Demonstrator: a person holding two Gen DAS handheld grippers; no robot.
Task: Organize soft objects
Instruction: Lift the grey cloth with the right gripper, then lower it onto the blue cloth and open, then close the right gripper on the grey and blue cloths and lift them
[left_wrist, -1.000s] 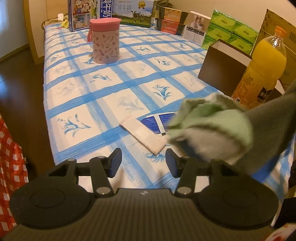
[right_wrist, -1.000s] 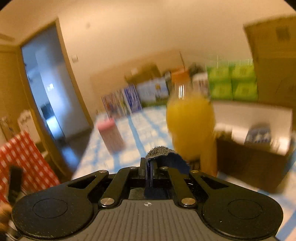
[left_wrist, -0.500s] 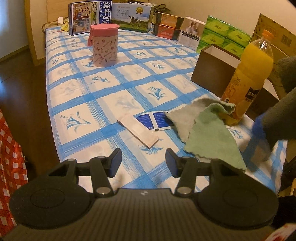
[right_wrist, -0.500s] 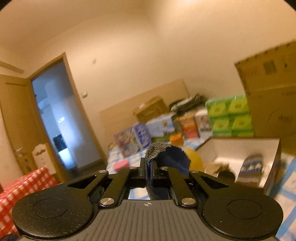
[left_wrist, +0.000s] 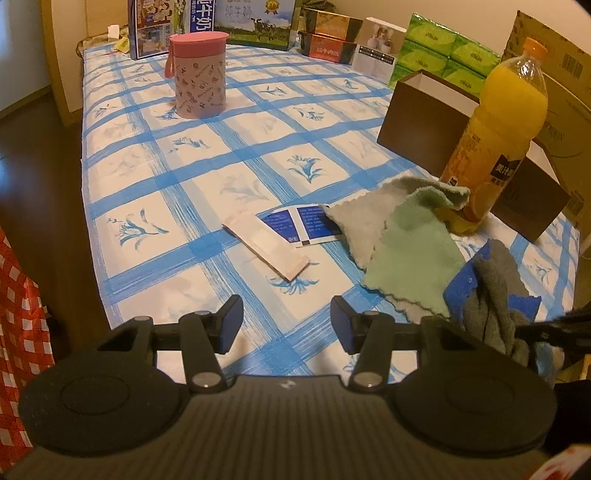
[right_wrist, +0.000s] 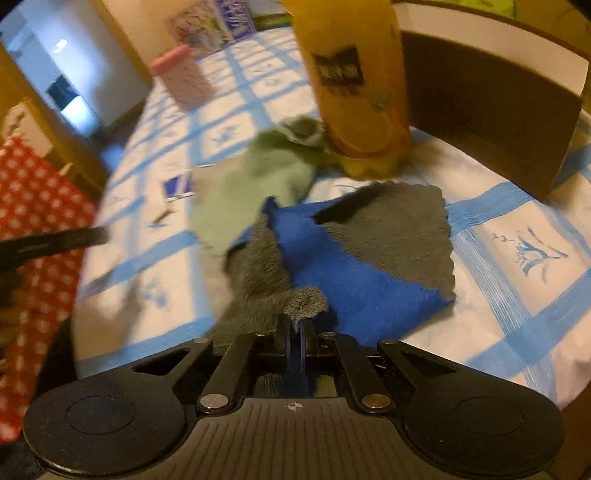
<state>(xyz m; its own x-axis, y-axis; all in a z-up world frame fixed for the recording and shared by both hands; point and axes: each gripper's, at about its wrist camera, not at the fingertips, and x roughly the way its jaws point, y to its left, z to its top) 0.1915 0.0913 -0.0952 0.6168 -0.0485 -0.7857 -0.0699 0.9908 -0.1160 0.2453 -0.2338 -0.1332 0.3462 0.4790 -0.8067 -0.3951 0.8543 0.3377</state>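
My right gripper (right_wrist: 294, 325) is shut on a corner of a blue and grey cloth (right_wrist: 354, 251), most of which lies spread on the checked tablecloth (right_wrist: 517, 295). The same cloth shows at the right in the left wrist view (left_wrist: 491, 288). A green and grey cloth (left_wrist: 402, 254) lies beside it, against the orange juice bottle (left_wrist: 498, 133); it also shows in the right wrist view (right_wrist: 258, 184). My left gripper (left_wrist: 286, 323) is open and empty above the table's near edge. A brown open box (left_wrist: 436, 125) stands behind the bottle.
A pink lidded canister (left_wrist: 199, 74) stands far left on the table. A flat pink sachet (left_wrist: 266, 245) and a blue leaflet (left_wrist: 299, 223) lie mid-table. Cartons, green tissue packs (left_wrist: 439, 55) and a cardboard box line the far side. A red checked cloth (left_wrist: 18, 325) hangs at left.
My right gripper swung down from high in the air and laid the blue and grey cloth onto the table by the green cloth. The left gripper stayed open and nearly still.
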